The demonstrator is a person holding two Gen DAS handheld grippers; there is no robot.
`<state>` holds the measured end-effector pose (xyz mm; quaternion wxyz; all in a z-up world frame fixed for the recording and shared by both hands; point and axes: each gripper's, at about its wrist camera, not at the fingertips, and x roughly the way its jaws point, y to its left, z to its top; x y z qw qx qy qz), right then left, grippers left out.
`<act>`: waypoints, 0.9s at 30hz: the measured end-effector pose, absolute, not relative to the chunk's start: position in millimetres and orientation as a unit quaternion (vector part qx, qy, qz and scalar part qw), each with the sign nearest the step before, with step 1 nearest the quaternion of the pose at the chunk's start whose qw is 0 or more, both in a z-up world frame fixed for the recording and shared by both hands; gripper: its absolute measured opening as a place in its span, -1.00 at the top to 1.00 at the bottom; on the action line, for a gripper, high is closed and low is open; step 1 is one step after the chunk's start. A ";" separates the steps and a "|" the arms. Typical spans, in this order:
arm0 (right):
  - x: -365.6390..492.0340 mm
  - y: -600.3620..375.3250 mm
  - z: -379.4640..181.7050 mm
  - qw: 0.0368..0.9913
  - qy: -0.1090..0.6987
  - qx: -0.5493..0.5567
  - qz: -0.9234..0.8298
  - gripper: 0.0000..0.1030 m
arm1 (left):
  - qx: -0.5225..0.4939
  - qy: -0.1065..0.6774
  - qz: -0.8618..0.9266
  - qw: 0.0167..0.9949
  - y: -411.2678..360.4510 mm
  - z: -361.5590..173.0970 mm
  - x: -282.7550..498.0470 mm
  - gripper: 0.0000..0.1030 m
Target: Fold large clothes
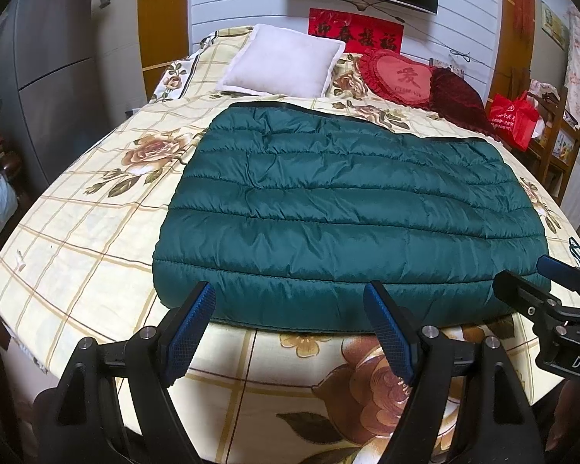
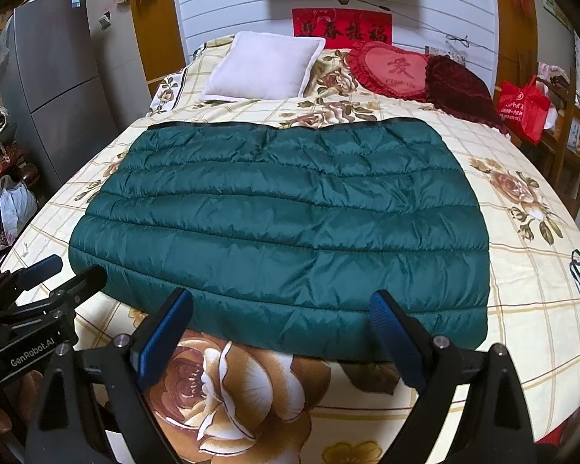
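Grippers (image 1: 290, 323) above floral bedspread (image 1: 77, 232)

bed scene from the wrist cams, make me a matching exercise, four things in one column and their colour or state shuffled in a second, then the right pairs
Things:
1. quilted jacket
2. square pillow
3. heart cushion
4. left gripper

Colour or state:
A. red, with a frilled edge
B. open, nothing between the fingers
C. dark green, folded flat on the floral bedspread
D. white, propped at the head of the bed

Pairs: 1-C, 2-D, 3-A, 4-B
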<state>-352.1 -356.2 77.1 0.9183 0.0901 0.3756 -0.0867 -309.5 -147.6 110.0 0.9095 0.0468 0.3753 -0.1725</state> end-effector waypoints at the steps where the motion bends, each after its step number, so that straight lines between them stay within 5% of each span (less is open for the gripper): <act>1: -352.0 -356.3 77.1 0.918 0.376 0.090 -0.087 -0.85 | 0.047 0.375 -0.172 0.910 -147.7 109.9 -309.3 -0.21; 27: -343.1 -363.5 66.8 0.913 0.386 0.099 -0.086 -0.85 | 0.050 0.369 -0.174 0.912 -144.8 101.2 -297.8 -0.21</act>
